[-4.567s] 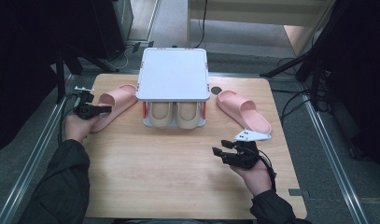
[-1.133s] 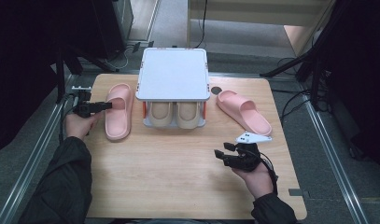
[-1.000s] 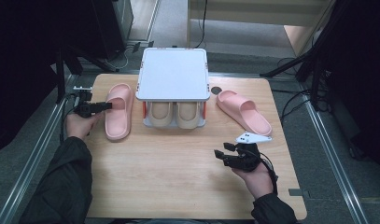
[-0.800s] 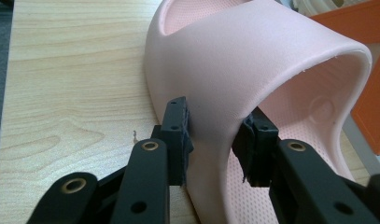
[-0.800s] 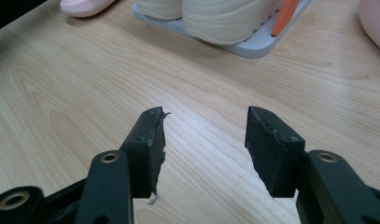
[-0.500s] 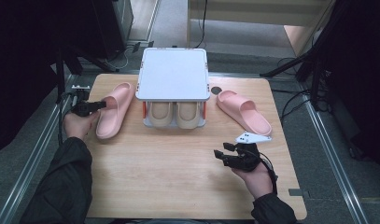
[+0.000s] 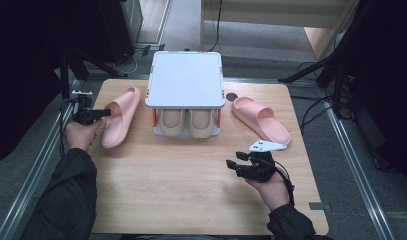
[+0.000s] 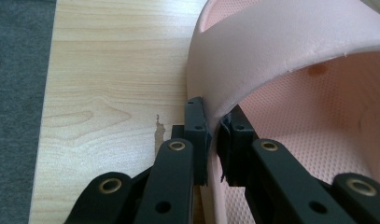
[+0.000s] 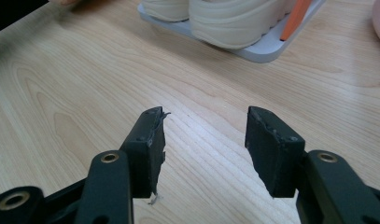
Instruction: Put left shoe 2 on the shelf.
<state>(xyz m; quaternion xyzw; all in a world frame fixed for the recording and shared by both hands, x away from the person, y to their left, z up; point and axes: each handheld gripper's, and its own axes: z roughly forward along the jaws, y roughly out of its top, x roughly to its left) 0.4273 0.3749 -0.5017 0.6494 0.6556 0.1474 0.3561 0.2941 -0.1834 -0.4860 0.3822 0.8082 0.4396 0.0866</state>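
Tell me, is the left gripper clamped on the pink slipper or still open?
Clamped. The left gripper has just closed its jaws on the strap edge of the pink slipper, which sits pinched between them.

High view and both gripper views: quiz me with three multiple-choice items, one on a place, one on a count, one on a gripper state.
1. Where do the cream shoes sit?
A. under the white shelf top of the small rack
B. on the floor
C. on top of the rack

2. How many pink foam slide sandals lie on the wooden table?
A. one
B. two
C. four

3. How does the left gripper stand?
A. wide open over bare wood
B. closed on the strap edge of the left pink sandal
C. closed on a shoe

Answers: 1 A, the pair shows beneath the white top. 2 B, the one the left gripper grips and the right pink sandal. 3 B, its jaws have just been closing and pinch the strap edge.
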